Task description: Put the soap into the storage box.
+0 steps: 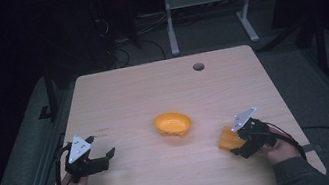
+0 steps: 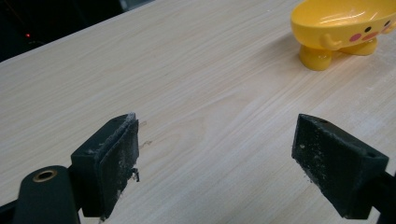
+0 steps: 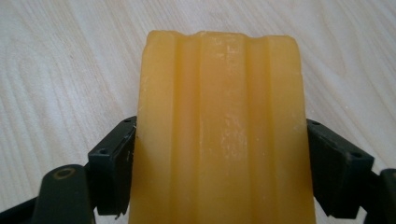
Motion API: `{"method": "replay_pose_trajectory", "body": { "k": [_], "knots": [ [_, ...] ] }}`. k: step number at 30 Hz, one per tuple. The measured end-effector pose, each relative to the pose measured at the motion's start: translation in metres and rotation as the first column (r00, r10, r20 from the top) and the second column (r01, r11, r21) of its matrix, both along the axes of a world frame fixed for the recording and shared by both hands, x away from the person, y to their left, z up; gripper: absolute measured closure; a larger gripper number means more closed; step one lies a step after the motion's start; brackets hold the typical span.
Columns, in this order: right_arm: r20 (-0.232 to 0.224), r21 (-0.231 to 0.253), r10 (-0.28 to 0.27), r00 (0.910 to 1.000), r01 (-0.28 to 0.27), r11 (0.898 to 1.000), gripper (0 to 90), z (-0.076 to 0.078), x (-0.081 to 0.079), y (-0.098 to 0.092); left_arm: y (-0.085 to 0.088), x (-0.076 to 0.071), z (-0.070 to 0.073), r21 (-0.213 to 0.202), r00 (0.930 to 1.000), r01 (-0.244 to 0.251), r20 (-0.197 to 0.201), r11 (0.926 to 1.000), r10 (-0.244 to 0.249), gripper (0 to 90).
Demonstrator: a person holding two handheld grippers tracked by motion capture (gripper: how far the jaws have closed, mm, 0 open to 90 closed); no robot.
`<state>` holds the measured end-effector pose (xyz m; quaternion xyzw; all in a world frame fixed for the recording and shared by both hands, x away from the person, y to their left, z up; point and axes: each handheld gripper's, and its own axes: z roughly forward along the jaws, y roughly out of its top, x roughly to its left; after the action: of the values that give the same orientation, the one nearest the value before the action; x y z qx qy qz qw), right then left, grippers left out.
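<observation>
High view: right gripper [image 1: 234, 142] is seen near the table's [image 1: 127, 93] right front edge, clamped on an orange soap bar [image 1: 226, 139]; yellow dish [image 1: 173, 124] sits centrally, bare wood around it.

Left gripper view: left gripper [image 2: 215, 154] is held spread, nothing between.

Right gripper view: soap bar [image 3: 219, 130] is pinched at both sides.

The soap [image 3: 219, 126] is a yellow-orange, waxy bar with lengthwise ridges and grooves down its broad face and a slightly wavy far end. It sits between the right gripper's [image 1: 235, 145] two black fingers [image 3: 112, 168], both pressed against its long sides, and it juts forward past their tips over the wood. The dish [image 1: 173, 124] is a yellow footed bowl with painted dots and pink cheeks, standing upright, well ahead of the left gripper's [image 2: 215, 158] spread fingers [image 2: 109, 161], off to the right.
</observation>
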<state>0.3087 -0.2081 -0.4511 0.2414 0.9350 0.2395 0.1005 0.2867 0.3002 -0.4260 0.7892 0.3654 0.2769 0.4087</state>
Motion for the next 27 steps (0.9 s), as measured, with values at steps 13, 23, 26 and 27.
{"method": "replay_pose_trajectory", "body": {
  "k": [13,23,26,27],
  "knots": [
    [0.021,0.033,0.009,0.9997,-0.009,0.999,20.7,0.013,-0.005,0.0,0.001,0.0,0.0,-0.008,1.0,-0.005,0.001,1.0,0.005,14.1],
    [0.042,0.023,0.027,0.9988,-0.028,0.999,20.7,0.023,-0.004,0.005,0.002,-0.001,0.001,-0.008,1.0,-0.007,0.001,0.9999,0.007,14.1],
    [0.034,0.016,0.033,0.9989,-0.034,0.999,20.7,0.025,-0.003,0.009,0.002,-0.001,0.001,-0.008,1.0,-0.007,0.001,0.9999,0.007,14.1],
    [0.032,0.005,0.051,0.9982,-0.051,0.999,20.7,0.027,0.0,0.012,0.003,-0.001,0.001,-0.008,1.0,-0.006,0.001,0.9999,0.006,14.1]
  ]
}}
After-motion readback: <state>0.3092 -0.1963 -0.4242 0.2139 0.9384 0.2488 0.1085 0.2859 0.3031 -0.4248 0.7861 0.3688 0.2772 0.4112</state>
